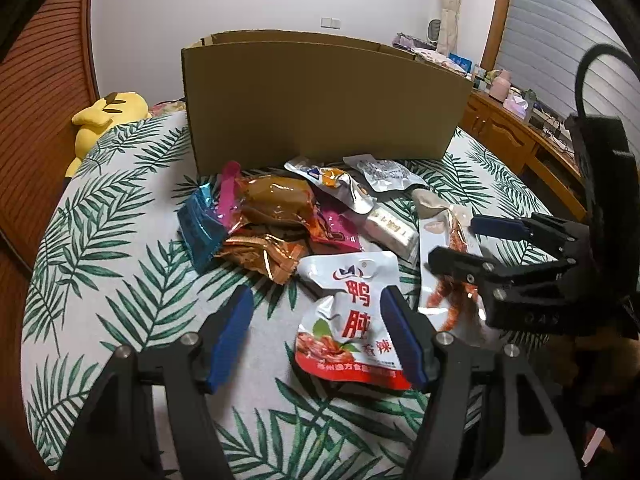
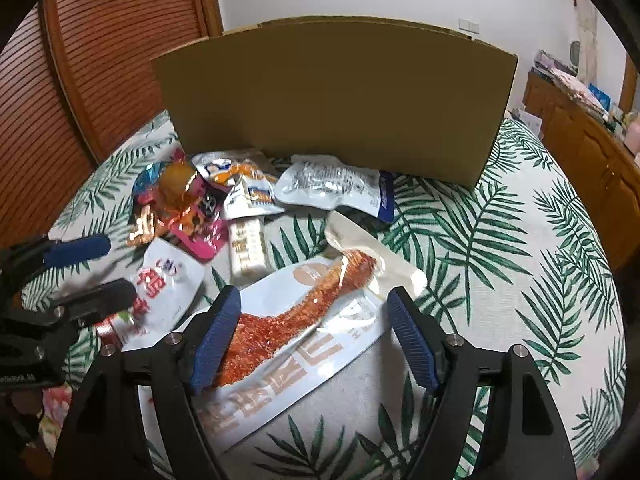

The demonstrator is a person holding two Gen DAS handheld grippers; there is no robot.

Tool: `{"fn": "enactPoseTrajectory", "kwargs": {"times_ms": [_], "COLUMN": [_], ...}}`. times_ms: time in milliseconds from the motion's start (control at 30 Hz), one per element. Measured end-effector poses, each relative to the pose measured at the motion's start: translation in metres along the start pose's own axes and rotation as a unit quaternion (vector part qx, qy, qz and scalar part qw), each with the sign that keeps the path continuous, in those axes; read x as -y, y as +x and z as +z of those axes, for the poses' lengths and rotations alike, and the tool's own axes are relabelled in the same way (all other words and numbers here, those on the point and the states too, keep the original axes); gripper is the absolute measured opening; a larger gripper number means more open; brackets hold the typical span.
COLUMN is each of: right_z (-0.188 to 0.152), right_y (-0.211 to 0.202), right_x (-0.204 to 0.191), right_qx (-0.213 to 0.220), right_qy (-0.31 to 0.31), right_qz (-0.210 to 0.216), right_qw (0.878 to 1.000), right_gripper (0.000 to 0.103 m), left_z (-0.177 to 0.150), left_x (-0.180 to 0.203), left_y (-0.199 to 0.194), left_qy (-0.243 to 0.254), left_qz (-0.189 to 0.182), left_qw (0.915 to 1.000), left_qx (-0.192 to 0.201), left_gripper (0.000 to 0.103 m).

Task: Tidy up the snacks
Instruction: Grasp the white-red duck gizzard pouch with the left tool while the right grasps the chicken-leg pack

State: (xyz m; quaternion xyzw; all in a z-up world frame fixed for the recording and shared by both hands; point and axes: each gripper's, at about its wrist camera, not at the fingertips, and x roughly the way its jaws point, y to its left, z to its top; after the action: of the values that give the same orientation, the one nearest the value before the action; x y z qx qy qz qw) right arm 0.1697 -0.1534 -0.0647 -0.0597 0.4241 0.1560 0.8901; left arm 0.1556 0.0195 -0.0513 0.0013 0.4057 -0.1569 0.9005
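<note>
1. Far left, a yellow plush toy point(image 1: 106, 114) lies at the edge of the bed point(image 1: 120, 240) with its palm-leaf cover, against a slatted wooden wall point(image 1: 36, 92).
2. Next comes the snack heap: a blue packet point(image 1: 200, 230), a brown glossy packet point(image 1: 276, 200) on top, a copper foil wrapper point(image 1: 260, 256) in front of it, a pink packet point(image 1: 336, 228) tucked beneath.
3. Behind the heap stands the cardboard box point(image 1: 320, 108), upright, its tall near wall closing off the far side of the pile.
4. The left hand-held gripper point(image 1: 320, 336) hangs low with its jaws fairly wide; the white duck-snack pouch point(image 1: 352, 312) lies flat on the bed between the blue pads, the right pad point(image 1: 400, 332) over its edge, whether touching I cannot tell.
5. Silvery-white pouches point(image 1: 380, 176) and a small white bar point(image 1: 390, 230) lie in front of the box.
6. The right hand-held gripper point(image 2: 312, 340) is spread wide over the long spicy-strip packet point(image 2: 288, 344), which lies flat and slanted between the pads, not squeezed.
7. Far right, a wooden cabinet point(image 1: 516, 140) carries clutter.
</note>
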Motion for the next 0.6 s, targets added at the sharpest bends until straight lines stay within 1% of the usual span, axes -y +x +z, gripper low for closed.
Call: {"fn": "enactPoseTrajectory", "kwargs": {"times_ms": [33, 67, 200, 400, 500, 567, 600], "right_z": [-0.002, -0.004, -0.011, -0.015, -0.016, -0.017, -0.016], "right_y": [0.000, 0.000, -0.003, -0.005, -0.002, -0.002, -0.002], "right_x": [-0.001, -0.001, 0.011, 0.009, 0.000, -0.003, -0.005], "right_qx": [-0.008, -0.018, -0.027, -0.023, -0.018, -0.014, -0.013], "right_qy": [-0.013, -0.020, 0.001, -0.007, -0.031, -0.041, -0.043], "right_qz": [-0.007, -0.006, 0.020, 0.021, 0.018, 0.026, 0.028], "right_qw": [1.000, 1.000, 0.999, 0.999, 0.999, 0.999, 0.999], "right_gripper": [0.083, 0.083, 0.083, 0.085, 0.081, 0.070, 0.067], "left_z": [0.000, 0.000, 0.000, 0.000, 0.001, 0.001, 0.000], "left_x": [0.001, 0.002, 0.007, 0.019, 0.020, 0.018, 0.018], "left_y": [0.000, 0.000, 0.001, 0.007, 0.009, 0.010, 0.010], "left_qy": [0.001, 0.003, 0.009, 0.021, 0.019, 0.015, 0.013], "left_qz": [0.000, 0.000, -0.001, 0.002, 0.002, 0.000, 0.001], "left_qw": [1.0000, 1.0000, 1.0000, 0.9998, 0.9998, 0.9999, 0.9999], "left_qx": [0.000, 0.001, 0.001, -0.003, -0.003, -0.003, -0.004], "left_gripper": [0.067, 0.067, 0.067, 0.066, 0.066, 0.066, 0.066]}}
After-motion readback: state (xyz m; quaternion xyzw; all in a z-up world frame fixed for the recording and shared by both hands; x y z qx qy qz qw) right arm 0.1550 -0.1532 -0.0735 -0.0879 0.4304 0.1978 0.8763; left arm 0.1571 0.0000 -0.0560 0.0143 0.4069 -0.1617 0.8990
